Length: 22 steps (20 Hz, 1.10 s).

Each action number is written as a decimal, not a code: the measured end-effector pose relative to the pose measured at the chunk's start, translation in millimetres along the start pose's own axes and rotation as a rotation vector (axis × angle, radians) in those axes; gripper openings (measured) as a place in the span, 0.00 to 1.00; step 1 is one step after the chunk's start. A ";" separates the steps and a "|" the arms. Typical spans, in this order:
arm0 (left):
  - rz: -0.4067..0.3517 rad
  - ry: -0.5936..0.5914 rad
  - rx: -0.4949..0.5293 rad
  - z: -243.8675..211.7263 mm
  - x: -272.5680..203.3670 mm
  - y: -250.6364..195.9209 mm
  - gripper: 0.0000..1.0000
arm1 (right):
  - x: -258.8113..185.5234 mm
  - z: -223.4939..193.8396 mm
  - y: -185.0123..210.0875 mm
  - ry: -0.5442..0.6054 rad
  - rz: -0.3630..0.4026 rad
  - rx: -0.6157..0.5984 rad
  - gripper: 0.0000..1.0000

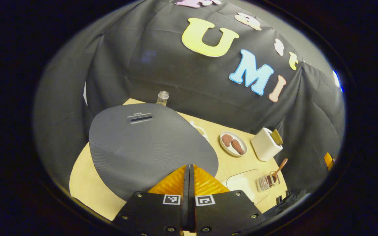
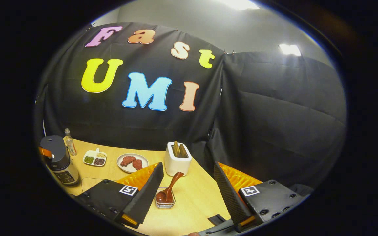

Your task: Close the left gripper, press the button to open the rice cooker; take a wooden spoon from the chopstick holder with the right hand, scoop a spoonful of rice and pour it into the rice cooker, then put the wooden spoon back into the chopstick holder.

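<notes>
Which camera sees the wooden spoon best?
The right gripper view: the spoon is close and clear between the open right gripper's fingers, leaning in a small clear holder. The left gripper view shows it small, near the edge.

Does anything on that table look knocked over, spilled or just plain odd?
Nothing is spilled or toppled. One oddity: the wooden spoon leans in a small clear holder, bowl end down, near the white container. The rice cooker stands upright with its lid closed; the plate sits flat.
</notes>
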<state>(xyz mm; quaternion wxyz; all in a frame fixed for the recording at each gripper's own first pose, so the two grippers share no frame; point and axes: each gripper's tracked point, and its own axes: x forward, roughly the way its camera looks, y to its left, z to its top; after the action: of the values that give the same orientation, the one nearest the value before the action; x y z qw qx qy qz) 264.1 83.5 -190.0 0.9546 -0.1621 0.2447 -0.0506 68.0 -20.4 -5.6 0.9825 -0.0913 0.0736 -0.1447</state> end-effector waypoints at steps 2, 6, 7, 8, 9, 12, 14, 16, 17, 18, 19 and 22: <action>0.001 -0.020 -0.003 4.9 -1.3 -1.0 0.02 | 5.5 -10.4 2.8 0.025 0.021 0.006 0.98; 0.037 -0.078 0.027 27.1 -16.0 -8.5 0.02 | 31.2 -29.6 8.5 0.089 0.066 0.065 0.97; 0.059 -0.120 0.038 43.3 -22.4 -11.3 0.02 | 39.4 -29.4 9.5 0.087 0.079 0.071 0.98; 0.088 -0.171 0.051 62.2 -30.5 -14.1 0.02 | 47.3 -30.5 10.5 0.091 0.093 0.075 0.98; 0.117 -0.228 0.062 79.5 -38.8 -18.1 0.02 | 56.0 -35.2 10.2 0.097 0.106 0.082 0.98; 0.188 -0.368 0.085 124.9 -77.8 -35.5 0.02 | 80.5 -45.6 9.0 0.134 0.153 0.121 0.98; 0.193 -0.472 0.067 147.9 -102.9 -54.3 0.02 | 97.4 -51.7 6.7 0.154 0.174 0.145 0.98; 0.209 -0.561 0.057 149.6 -127.9 -65.8 0.02 | 114.2 -59.4 6.5 0.181 0.203 0.170 0.98; 0.220 -0.598 0.060 150.6 -138.9 -70.9 0.02 | 121.7 -63.3 7.1 0.191 0.216 0.185 0.98; 0.220 -0.626 0.065 147.4 -145.8 -78.6 0.00 | 129.6 -65.9 6.4 0.200 0.228 0.200 0.98; 0.213 -0.643 0.073 143.5 -152.8 -88.6 0.02 | 137.0 -70.3 6.7 0.212 0.240 0.214 0.98; 0.253 -0.643 0.116 123.5 -162.1 -104.4 0.19 | 157.1 -88.0 8.6 0.268 0.275 0.248 0.98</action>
<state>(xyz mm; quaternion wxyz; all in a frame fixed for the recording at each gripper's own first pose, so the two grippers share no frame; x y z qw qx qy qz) 180.1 48.9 20.2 0.9892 -0.0834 -0.0536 0.1080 204.1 -73.0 -111.5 0.9782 0.0612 0.1966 -0.0282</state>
